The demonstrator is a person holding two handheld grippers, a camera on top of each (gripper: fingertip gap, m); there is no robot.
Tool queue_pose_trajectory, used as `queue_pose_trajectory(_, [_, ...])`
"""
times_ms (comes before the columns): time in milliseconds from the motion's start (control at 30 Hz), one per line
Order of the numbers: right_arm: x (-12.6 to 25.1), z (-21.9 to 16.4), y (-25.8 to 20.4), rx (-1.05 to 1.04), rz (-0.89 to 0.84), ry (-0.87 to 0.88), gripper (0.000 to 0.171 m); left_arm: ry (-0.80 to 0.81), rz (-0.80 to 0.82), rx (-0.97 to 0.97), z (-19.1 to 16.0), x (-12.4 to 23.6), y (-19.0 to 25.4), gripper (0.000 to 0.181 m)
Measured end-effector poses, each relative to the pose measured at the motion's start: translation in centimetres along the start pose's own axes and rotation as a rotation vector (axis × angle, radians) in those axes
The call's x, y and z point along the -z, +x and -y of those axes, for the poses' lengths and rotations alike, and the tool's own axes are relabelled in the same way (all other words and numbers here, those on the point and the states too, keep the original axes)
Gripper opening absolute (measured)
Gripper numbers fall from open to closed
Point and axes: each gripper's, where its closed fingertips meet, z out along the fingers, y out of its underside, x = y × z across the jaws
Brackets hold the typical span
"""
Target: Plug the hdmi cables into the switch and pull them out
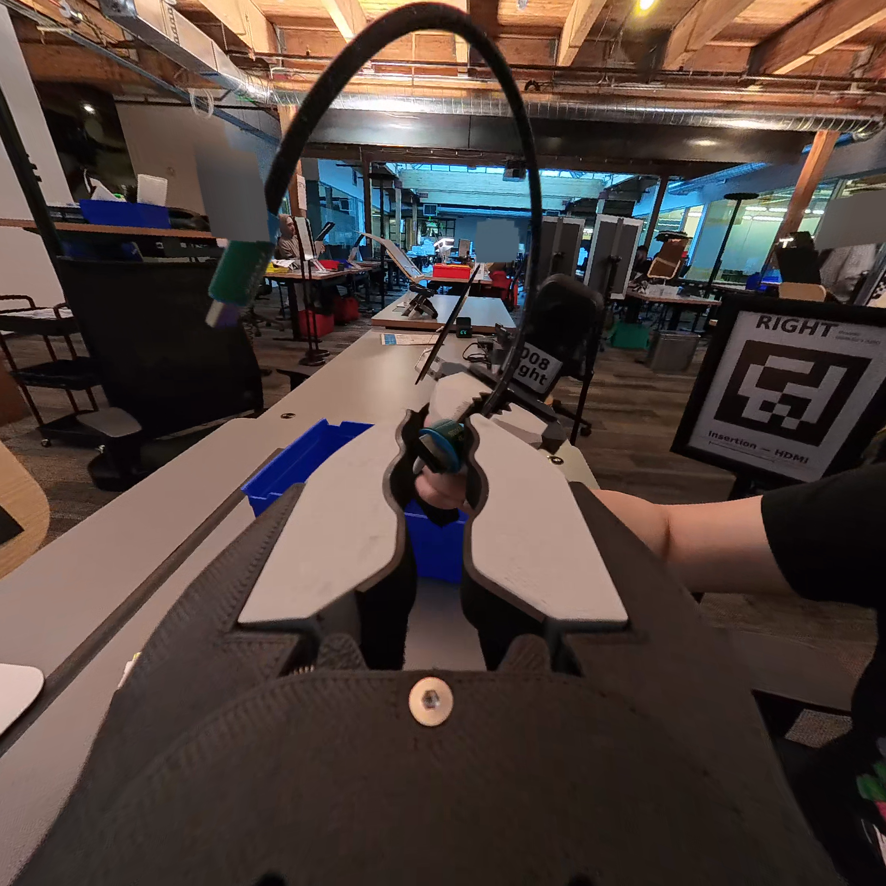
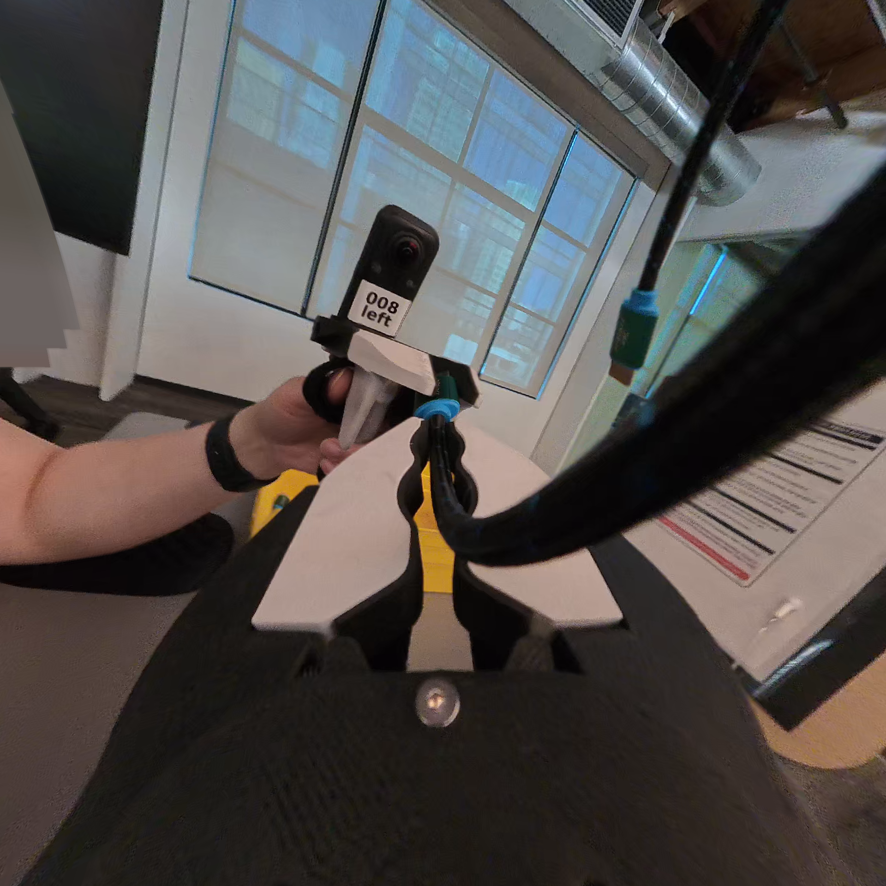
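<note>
One black HDMI cable (image 1: 518, 158) with green plugs is held in the air between my two grippers. My left gripper (image 1: 438, 431) is shut on a green plug with a blue collar (image 1: 443, 443). My right gripper (image 2: 438, 446) faces it and is shut on the cable (image 2: 443, 479) just behind that collar (image 2: 434, 411); it also shows in the left wrist view (image 1: 484, 407). The cable loops up and over. Its free plug (image 1: 237, 283) hangs loose in the air, seen too in the right wrist view (image 2: 633, 335). No switch is in view.
A blue bin (image 1: 297, 465) sits on the long grey table (image 1: 120, 551) below the grippers. A yellow bin (image 2: 434, 527) lies under my right gripper. A framed marker sign (image 1: 786, 388) stands at the right, and a printed sheet (image 2: 767, 498) lies on the table. Less than 4 cm separates the two grippers' tips.
</note>
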Motion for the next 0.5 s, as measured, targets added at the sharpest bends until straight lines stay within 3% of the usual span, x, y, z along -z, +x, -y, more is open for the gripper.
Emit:
queue_pose_trajectory(333, [0.2, -0.8, -0.3, 0.433, -0.087, -0.145, 0.007, -0.095, 0.017, 0.071, -1.5, 0.2, -0.5, 0.025])
queue_pose_trajectory(500, [0.3, -0.9, -0.5, 0.455, -0.071, -0.136, 0.007, -0.13, -0.067, 0.157, -2.2, 0.1, 0.1, 0.018])
